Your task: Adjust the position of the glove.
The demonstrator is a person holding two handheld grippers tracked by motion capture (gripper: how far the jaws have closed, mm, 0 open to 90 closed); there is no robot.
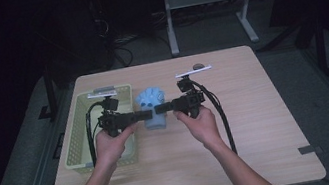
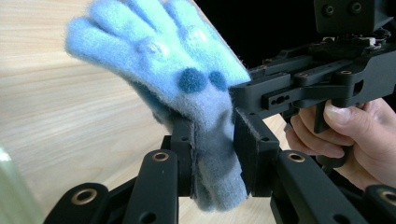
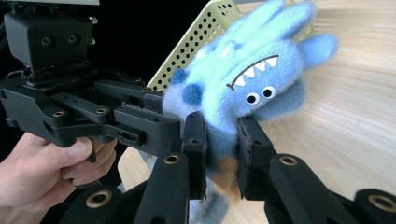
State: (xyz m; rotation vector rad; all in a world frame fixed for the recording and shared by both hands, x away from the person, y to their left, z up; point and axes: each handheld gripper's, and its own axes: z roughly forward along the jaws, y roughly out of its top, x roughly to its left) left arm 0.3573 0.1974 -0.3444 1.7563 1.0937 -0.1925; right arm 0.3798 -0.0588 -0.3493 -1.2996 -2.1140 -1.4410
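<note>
Now | left gripper (image 2: 212, 154), right gripper (image 3: 222, 154): jaws clamped on glove (image 1: 152, 108) | cuff hidden between jaws

Dim room, light wood counter (image 1: 259, 122), grey floor (image 1: 298, 55), white-legged table frame (image 1: 170, 25) behind, tangled cables (image 1: 123, 41) beneath

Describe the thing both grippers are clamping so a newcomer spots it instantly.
On the wooden table, just right of the pale yellow basket, is a fuzzy blue glove held between both grippers. Unlike anything nearby, it has a monster face with googly eyes and white teeth.
</note>
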